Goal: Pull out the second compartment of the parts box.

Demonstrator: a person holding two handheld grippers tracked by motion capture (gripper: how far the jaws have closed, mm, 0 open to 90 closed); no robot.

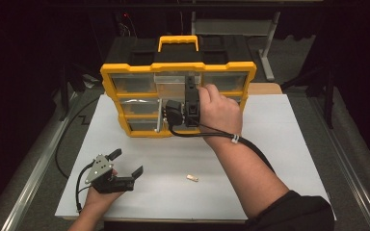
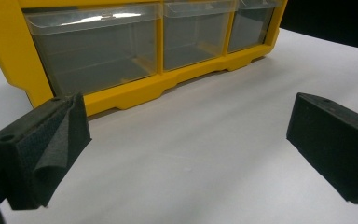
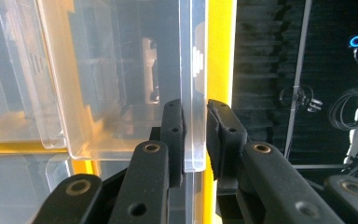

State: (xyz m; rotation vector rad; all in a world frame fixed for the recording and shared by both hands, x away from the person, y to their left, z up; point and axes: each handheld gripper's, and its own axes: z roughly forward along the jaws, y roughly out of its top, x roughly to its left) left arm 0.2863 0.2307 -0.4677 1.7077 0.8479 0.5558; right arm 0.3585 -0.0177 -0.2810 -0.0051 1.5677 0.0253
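The clear drawer (image 3: 121, 79) front was pinched by the right claw (image 3: 195, 135); the left claw (image 2: 186, 154) was spread over the table (image 2: 205, 154)

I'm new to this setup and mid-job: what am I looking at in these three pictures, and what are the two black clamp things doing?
A person holds a two-jaw gripper in each hand at a white table. One camera looks down from above; the other two ride on the grippers. The right gripper has its jaws pinched on the clear front wall of a drawer in the yellow parts organizer. The left gripper rests open near the table's front, holding nothing. A small pale piece, too small to identify, lies on the table.
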